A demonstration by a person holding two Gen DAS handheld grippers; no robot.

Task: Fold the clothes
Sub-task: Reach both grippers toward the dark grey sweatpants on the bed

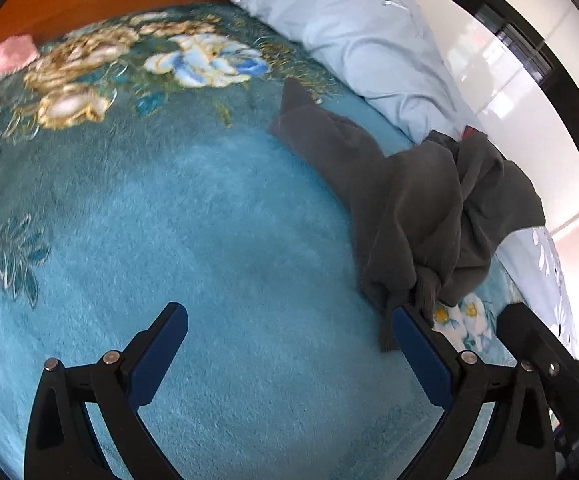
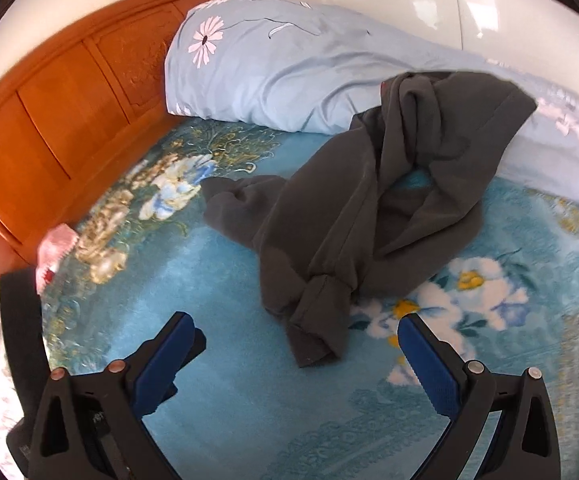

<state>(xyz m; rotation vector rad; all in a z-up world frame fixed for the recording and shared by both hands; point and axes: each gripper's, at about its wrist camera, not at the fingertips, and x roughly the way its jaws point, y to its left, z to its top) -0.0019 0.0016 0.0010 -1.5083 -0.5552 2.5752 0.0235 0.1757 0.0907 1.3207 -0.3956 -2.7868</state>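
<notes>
Here, the left gripper (image 1: 289, 330) hangs over a teal floral blanket (image 1: 193, 240), its blue-padded fingers (image 1: 161, 356) spread wide with nothing between them; its right finger sits just beside the ribbed cuff of a crumpled dark grey garment (image 1: 417, 200). The right gripper (image 2: 295, 344) is likewise splayed and empty, the garment's nearest folded end (image 2: 317, 336) lying on the blanket between and just beyond its fingertips. The grey garment lies bunched and twisted on the bed, one limb trailing toward the flower pattern, its far edge draped up against a pale blue quilt (image 2: 289, 68) printed with daisies. Further back, a small pink cloth (image 2: 55, 246) rests near the orange wooden headboard (image 2: 57, 96).
</notes>
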